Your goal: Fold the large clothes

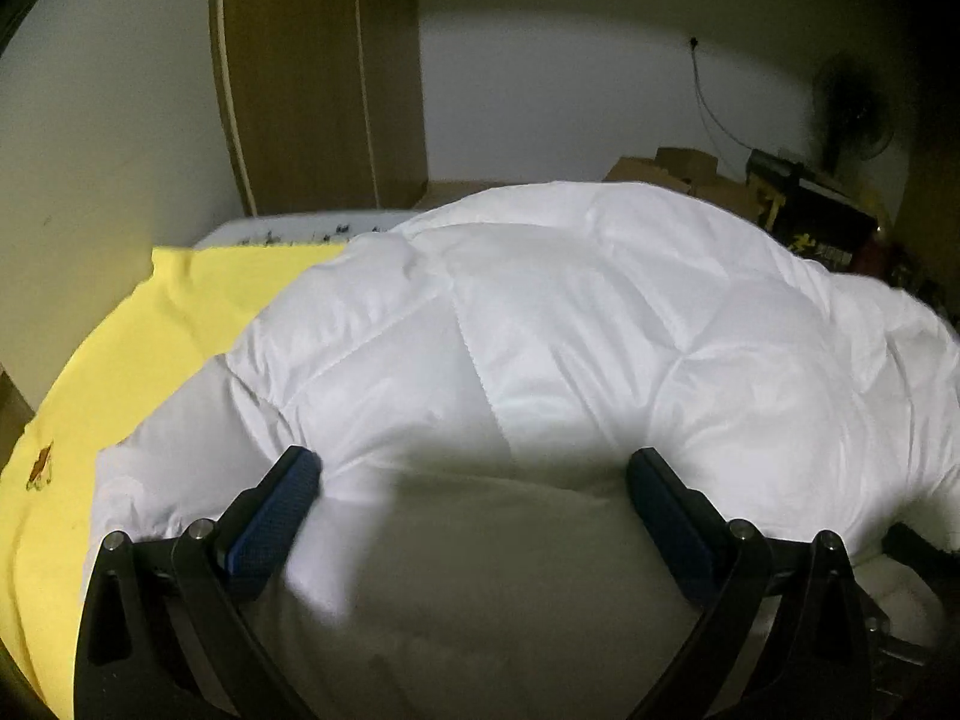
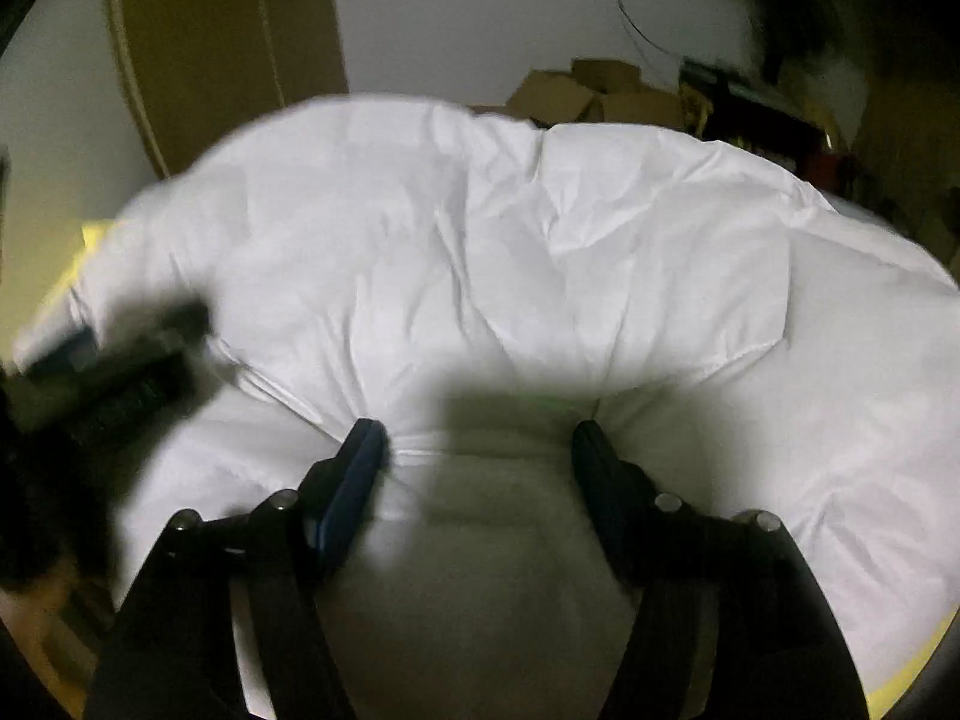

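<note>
With both wrist cameras angled down at the bed, the white quilted duvet (image 1: 600,324) lies bunched in a puffy mound over the yellow sheet (image 1: 138,348), which shows bare only along the left side. Left gripper (image 1: 474,468) has its jaws spread wide over the near edge of the duvet, blue pads resting against the fabric but nothing pinched between them; right gripper (image 2: 474,435) likewise stands partly open over the duvet, its left pad touching a gathered crease, no fabric clamped. Cardboard boxes (image 2: 576,90) and a fan (image 1: 852,114) sit beyond the bed by the wall.
</note>
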`<state>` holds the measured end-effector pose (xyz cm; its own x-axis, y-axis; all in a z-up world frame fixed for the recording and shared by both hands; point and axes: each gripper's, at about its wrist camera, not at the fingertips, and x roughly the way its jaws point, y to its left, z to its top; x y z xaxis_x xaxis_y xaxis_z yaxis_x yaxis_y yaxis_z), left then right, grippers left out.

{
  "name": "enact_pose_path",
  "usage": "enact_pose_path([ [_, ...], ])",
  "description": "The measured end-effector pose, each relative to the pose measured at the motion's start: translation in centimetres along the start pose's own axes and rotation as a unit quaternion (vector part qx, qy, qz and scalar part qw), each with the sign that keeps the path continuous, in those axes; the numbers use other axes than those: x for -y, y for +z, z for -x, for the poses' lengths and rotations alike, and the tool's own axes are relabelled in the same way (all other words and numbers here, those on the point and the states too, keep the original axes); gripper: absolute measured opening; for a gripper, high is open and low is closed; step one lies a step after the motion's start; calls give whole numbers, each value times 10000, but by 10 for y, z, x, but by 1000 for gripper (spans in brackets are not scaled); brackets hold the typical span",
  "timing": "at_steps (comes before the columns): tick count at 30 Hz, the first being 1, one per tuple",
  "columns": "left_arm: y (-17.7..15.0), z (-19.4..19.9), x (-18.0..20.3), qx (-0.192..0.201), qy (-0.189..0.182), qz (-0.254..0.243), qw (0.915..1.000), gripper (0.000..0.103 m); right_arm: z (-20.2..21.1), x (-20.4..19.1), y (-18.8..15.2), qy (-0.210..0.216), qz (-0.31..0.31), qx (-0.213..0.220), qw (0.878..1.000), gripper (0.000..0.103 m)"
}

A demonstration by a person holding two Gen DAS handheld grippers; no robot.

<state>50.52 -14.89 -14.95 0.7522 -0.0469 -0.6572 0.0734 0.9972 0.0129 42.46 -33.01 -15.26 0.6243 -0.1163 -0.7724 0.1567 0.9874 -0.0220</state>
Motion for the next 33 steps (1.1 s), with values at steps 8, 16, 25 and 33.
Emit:
enact_pose_path([
  [8,-4,-10,-8,-179,-205,129,9995,103,48,0,-14,243,-133,-363,9990,62],
  [16,-2,-17,-11,-272,-323,168,9990,103,34,-10,-33,12,87,-487,9988,63],
  [25,0,-24,-20,-326,-462,203,9982,103,42,-27,-62,-54,394,-458,9982,64],
  [33,1,-26,-23,-357,-531,270,9976,103,67,12,54,378,-519,157,9978,65],
])
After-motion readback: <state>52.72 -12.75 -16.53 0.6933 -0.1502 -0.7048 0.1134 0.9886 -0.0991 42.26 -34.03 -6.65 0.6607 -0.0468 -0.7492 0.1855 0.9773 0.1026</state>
